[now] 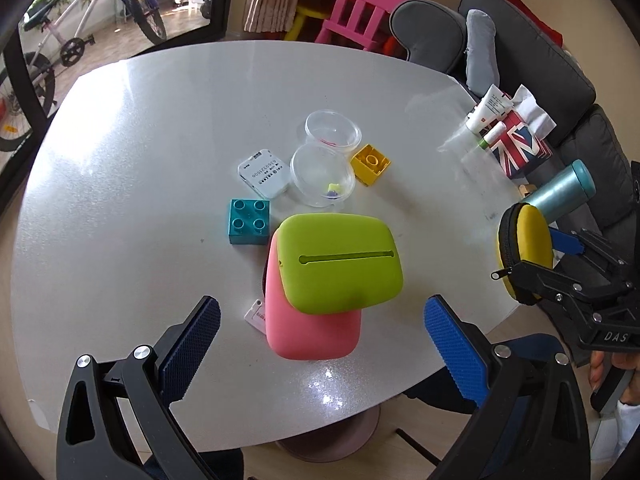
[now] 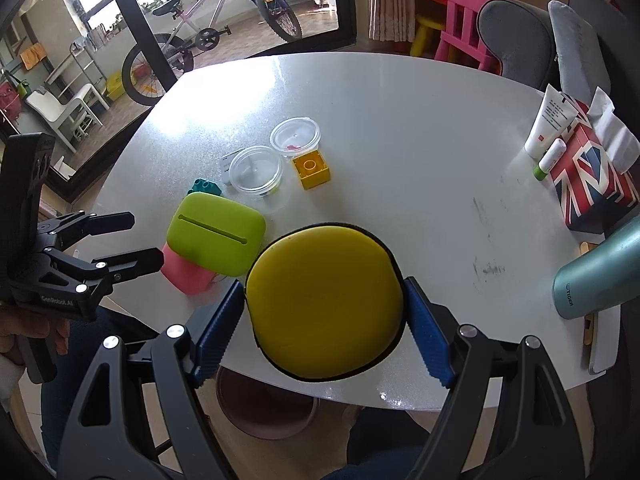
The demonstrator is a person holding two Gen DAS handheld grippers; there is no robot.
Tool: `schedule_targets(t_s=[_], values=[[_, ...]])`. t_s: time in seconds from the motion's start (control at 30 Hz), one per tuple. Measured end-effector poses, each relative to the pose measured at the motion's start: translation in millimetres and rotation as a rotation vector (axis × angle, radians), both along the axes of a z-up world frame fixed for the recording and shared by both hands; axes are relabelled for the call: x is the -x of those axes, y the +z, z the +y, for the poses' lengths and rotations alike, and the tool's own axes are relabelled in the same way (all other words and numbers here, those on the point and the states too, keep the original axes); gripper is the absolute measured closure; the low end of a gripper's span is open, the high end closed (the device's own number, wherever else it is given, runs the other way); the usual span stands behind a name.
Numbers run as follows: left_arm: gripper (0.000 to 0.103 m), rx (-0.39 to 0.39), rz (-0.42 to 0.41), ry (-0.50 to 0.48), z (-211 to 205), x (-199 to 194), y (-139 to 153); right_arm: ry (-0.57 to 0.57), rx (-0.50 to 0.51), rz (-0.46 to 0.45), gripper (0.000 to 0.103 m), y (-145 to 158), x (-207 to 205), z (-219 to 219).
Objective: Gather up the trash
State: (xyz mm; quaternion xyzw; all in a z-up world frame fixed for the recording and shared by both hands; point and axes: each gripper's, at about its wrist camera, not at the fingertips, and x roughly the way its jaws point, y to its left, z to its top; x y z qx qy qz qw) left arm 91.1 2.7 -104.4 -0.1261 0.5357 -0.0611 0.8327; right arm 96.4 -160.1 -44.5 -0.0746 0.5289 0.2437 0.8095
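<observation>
Left wrist view: left gripper (image 1: 320, 344) spread wide with nothing in it, ribbed blue pads hanging over the near edge of a glossy white oval table (image 1: 120, 200). Smooth lime-green pouch (image 1: 340, 262) stacked on a pink pouch (image 1: 312, 328) dead ahead, teal studded brick (image 1: 249, 222) just left of them, two clear round tubs (image 1: 324, 160) farther back.

Right wrist view: right gripper (image 2: 326, 320) clamped on a round yellow zip case (image 2: 324, 300) with black zipper trim, held over the table's near edge.
</observation>
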Motion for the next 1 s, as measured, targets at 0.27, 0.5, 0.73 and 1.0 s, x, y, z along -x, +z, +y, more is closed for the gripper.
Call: schedule_targets(t_s=[0.27,0.5,0.73,1.0], values=[[0.016,0.114,0.025,0.034,6.9,-13.9,-17.1,-0.005,0.000,0.002,0.024,-5.3,-1.8,-2.4],[0.047,0.103,0.035,0.038,6.1,-19.7,-23.0,-0.011,0.000,0.007,0.024,-9.8,-2.3,-3.1],[0.071,0.103,0.052,0.056,12.0,-21.3,-27.1,-0.006,-0.003,0.011,0.024,-10.5,-0.5,2.1],[0.089,0.111,0.042,0.046,10.4,-19.6,-21.9,-0.003,-0.003,0.016,0.024,-12.9,-0.9,4.2]])
